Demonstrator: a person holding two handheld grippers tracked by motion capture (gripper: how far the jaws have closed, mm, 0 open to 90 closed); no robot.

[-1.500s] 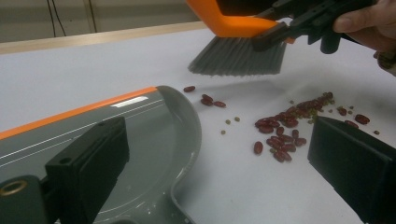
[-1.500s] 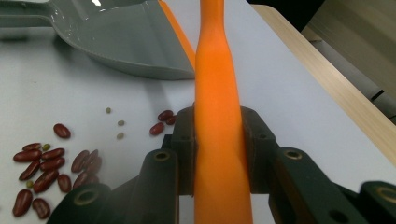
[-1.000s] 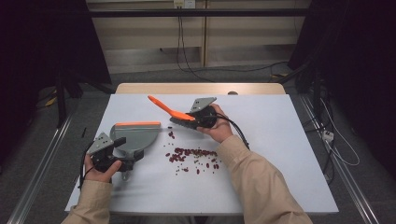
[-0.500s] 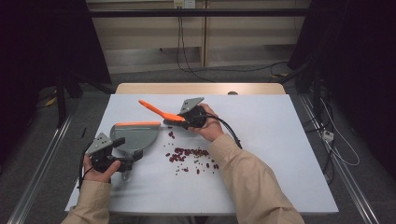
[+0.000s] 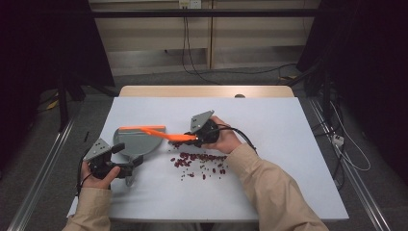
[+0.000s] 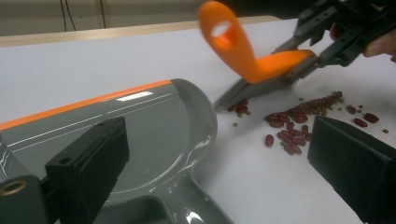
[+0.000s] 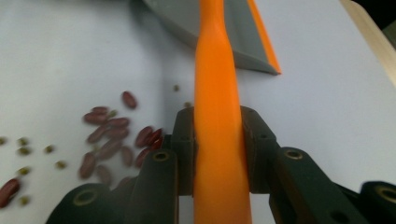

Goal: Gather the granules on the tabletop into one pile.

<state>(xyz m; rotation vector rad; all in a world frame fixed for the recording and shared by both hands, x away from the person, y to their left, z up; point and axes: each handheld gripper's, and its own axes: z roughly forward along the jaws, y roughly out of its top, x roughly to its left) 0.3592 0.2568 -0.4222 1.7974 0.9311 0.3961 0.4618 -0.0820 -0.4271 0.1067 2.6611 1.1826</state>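
A grey dustpan (image 5: 137, 143) with an orange front lip lies flat on the white table, left of centre. My left gripper (image 5: 126, 161) sits at its handle end. In the left gripper view its jaws (image 6: 215, 154) stand wide apart beside the pan (image 6: 140, 126), and bare table shows between the right jaw and the handle. My right gripper (image 5: 192, 137) is shut on the orange handle of a small brush (image 5: 159, 132). That handle (image 7: 217, 70) points at the pan (image 7: 243, 28). The brush's dark head (image 6: 243, 93) touches the table by the red beans (image 5: 199, 161).
Red kidney beans and small green beans (image 6: 299, 121) lie scattered between the pan and my right hand (image 5: 226, 139). A cable (image 5: 245, 137) trails from the right gripper. The table's wooden far edge (image 5: 207, 91) lies beyond, with dark floor and cables around.
My right gripper has moved left toward the dustpan with the brush, and the orange handle has dropped from a raised slant to nearly level over the pan's lip. The left gripper has stayed put.
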